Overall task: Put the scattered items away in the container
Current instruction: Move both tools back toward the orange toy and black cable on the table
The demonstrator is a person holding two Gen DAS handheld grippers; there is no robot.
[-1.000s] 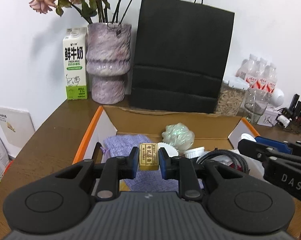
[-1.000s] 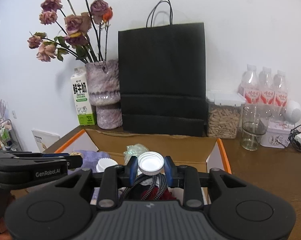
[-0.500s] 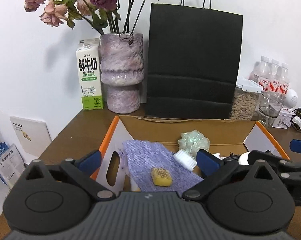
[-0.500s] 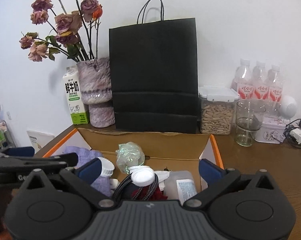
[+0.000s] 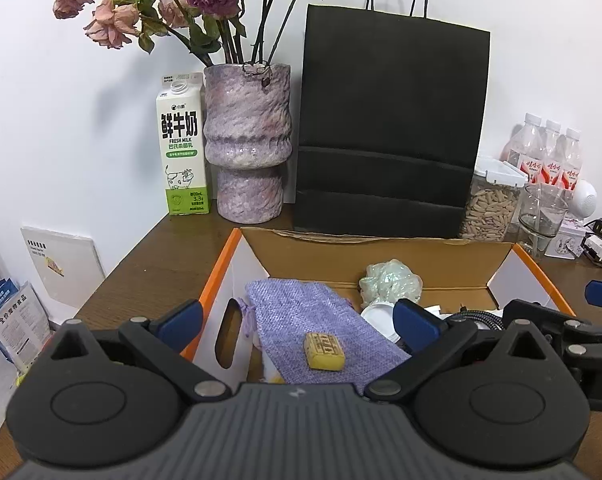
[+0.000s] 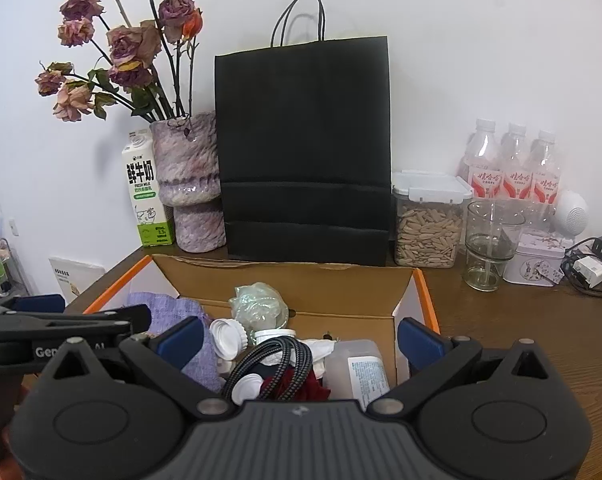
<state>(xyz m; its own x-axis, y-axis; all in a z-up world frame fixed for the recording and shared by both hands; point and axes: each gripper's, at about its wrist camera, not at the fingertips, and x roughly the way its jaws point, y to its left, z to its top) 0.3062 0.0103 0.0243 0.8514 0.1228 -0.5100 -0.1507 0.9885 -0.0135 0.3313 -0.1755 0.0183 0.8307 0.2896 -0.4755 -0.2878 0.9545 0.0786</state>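
An open cardboard box (image 5: 381,246) with orange edges sits on the brown table; it also shows in the right wrist view (image 6: 301,276). Inside lie a purple cloth pouch (image 5: 301,316) with a small yellow block (image 5: 325,351) on it, a pale green mesh ball (image 5: 389,280), white caps (image 6: 227,338), a braided cable (image 6: 277,360) and a clear bottle (image 6: 359,368). My left gripper (image 5: 297,322) is open and empty above the box's left part. My right gripper (image 6: 299,338) is open and empty above its right part.
Behind the box stand a milk carton (image 5: 183,148), a purple vase with dried roses (image 5: 247,144) and a black paper bag (image 5: 389,132). At the right are a seed jar (image 6: 429,220), a glass (image 6: 487,244), water bottles (image 6: 513,164), a tin and chargers.
The left gripper opened and dropped the yellow block onto the purple pouch. The right gripper opened and dropped the white cap into the box. Both grippers have drawn back and up.
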